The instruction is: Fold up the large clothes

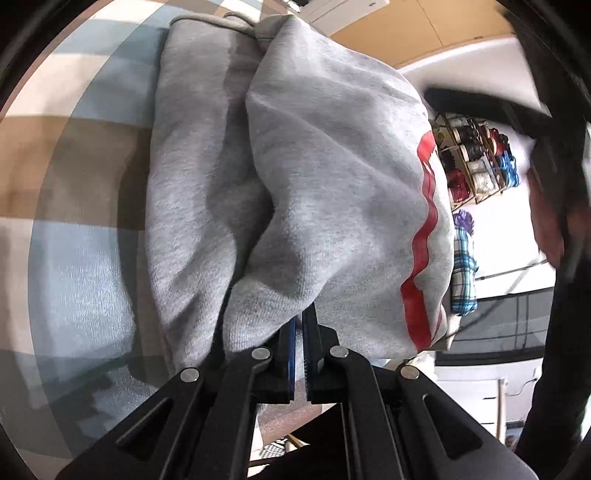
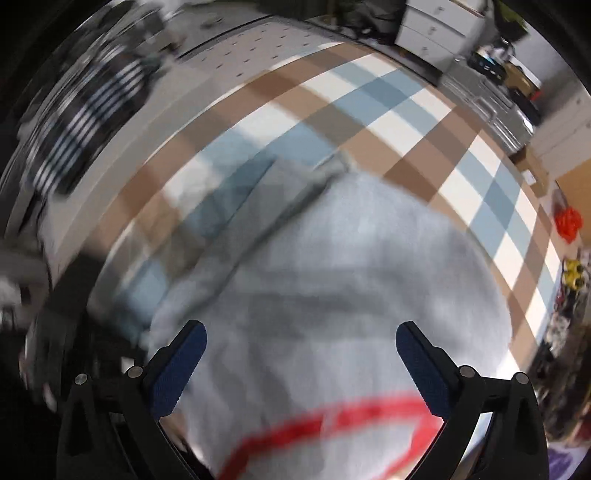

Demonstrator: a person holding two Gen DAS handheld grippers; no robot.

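A large grey sweatshirt (image 1: 314, 184) with a red print lies on a checked tablecloth (image 1: 74, 258). One half of it is lifted and folded over the flat half on the left. My left gripper (image 1: 301, 317) is shut on the lifted fabric's edge, the cloth draping over its tips. In the right wrist view the same grey sweatshirt (image 2: 332, 295) fills the lower middle, its red print near the bottom. My right gripper (image 2: 301, 365) hangs above it, pointing down, its blue-padded fingers (image 2: 181, 365) wide open with nothing pinched between them. This view is motion-blurred.
The checked tablecloth (image 2: 406, 122) in brown, blue and white covers the table. A shelf of coloured spools (image 1: 476, 158) and a plaid cloth (image 1: 463, 273) stand off to the right. White drawers (image 2: 432, 29) and a red object (image 2: 569, 223) lie beyond the table.
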